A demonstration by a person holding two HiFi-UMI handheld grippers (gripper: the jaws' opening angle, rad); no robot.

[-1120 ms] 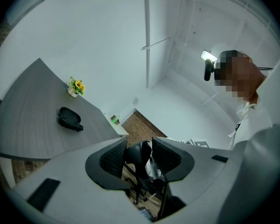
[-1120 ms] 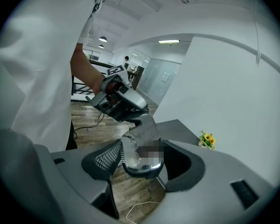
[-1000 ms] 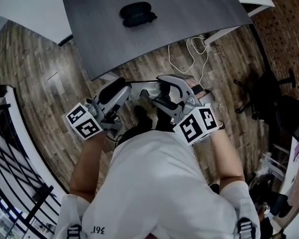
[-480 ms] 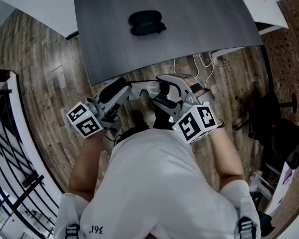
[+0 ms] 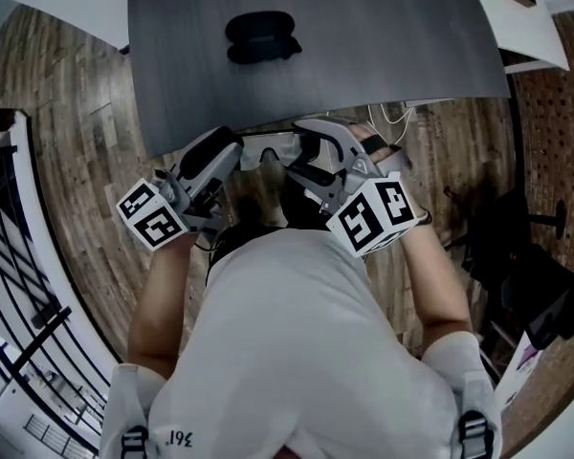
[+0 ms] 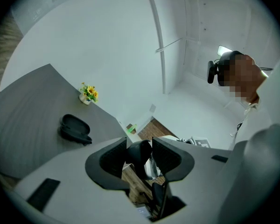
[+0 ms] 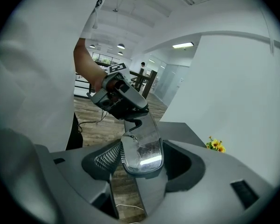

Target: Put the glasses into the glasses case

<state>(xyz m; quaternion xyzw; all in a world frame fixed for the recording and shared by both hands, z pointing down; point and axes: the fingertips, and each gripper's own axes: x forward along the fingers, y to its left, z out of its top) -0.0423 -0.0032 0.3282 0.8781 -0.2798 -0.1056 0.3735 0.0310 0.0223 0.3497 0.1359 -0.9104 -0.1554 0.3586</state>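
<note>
Clear-lensed glasses [image 5: 266,149], pinched end to end between left tongs [image 5: 231,151] and right tongs [image 5: 301,161] at mid-frame, had neared the grey table [image 5: 392,46] bearing the black oval glasses case [image 5: 260,36] at upper left, readying insertion.

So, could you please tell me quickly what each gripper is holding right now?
Left gripper: closed on one end of the glasses.
Right gripper: closed on a lens of the same glasses.

1. Bright, even indoor light; a ceiling strip lamp [image 7: 183,45] glows.
2. Both gripper views bend strongly, with dark corners.
3. White glare on the glasses [image 7: 142,160], perhaps from overhead.
</note>
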